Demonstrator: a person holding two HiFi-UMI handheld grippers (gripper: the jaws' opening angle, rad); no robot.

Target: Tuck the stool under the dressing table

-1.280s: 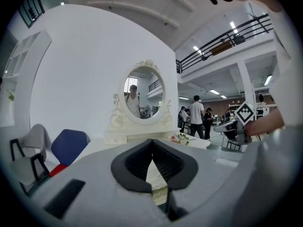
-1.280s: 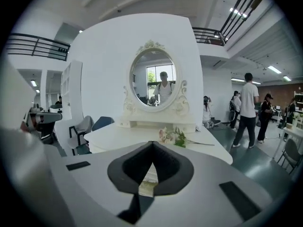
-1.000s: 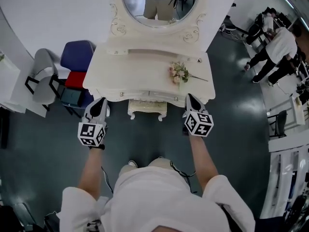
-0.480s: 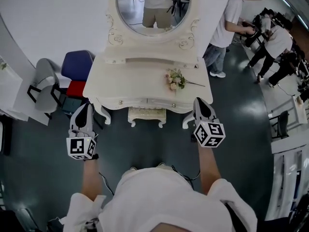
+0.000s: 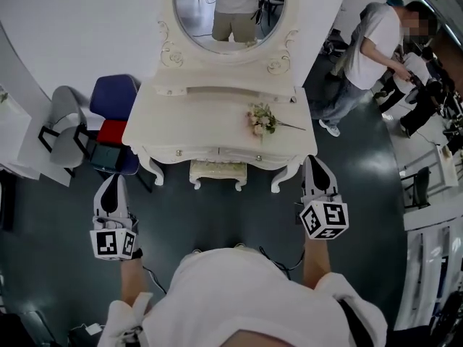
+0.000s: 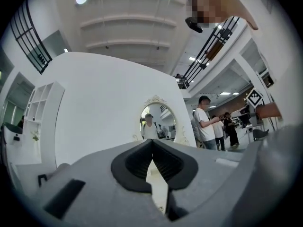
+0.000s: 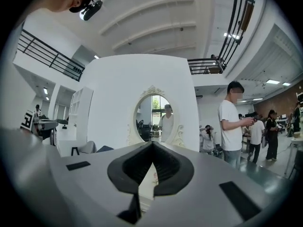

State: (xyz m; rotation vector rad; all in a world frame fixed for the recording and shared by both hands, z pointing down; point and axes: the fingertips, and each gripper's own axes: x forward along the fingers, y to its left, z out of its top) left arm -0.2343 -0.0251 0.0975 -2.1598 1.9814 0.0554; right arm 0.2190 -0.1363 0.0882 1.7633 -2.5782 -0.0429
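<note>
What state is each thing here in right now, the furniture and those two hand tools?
Stool, tucked under the table, front edge showing.
Flowers, lying flat on the table.
Mirror, upright behind the table.
Left gripper, shut, empty, off the table.
Right gripper, shut, empty, off the table.

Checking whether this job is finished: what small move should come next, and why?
The cream carved stool sits between the front legs of the white carved dressing table, only its front edge showing, and the left tongs and right tongs are shut, empty, clear of the furniture. So probably just lower both to rest.
</note>
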